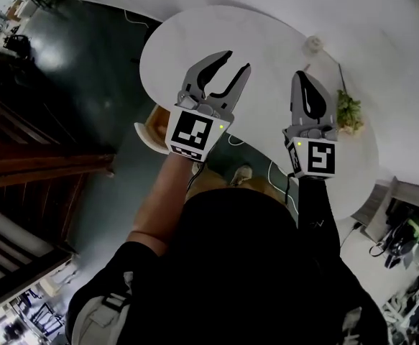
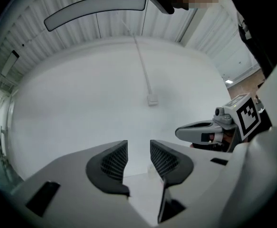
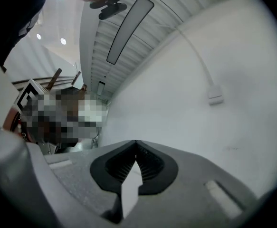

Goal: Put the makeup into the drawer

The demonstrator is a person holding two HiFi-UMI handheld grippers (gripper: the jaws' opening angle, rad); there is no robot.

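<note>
Fingers point(image 1: 210, 67) of left gripper point(image 1: 238, 60) spread apart, released, nothing between them. Right gripper point(image 1: 300, 75) fingers clenched together, empty. Both grippers held side by side over round white surface point(image 1: 195, 34), marker cubes toward person in black top point(image 1: 252, 264). On surface, right side: small green leafy sprig point(image 1: 349, 112). Near surface's far edge: small clear round object point(image 1: 312, 45), too small to identify. Makeup: cannot be made out in any view.

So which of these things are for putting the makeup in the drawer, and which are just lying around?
For the job: left gripper, fingers apart, empty; right gripper, fingers together. No makeup or drawer in view.
Lying about: small plant, small clear container, on the white table.
</note>
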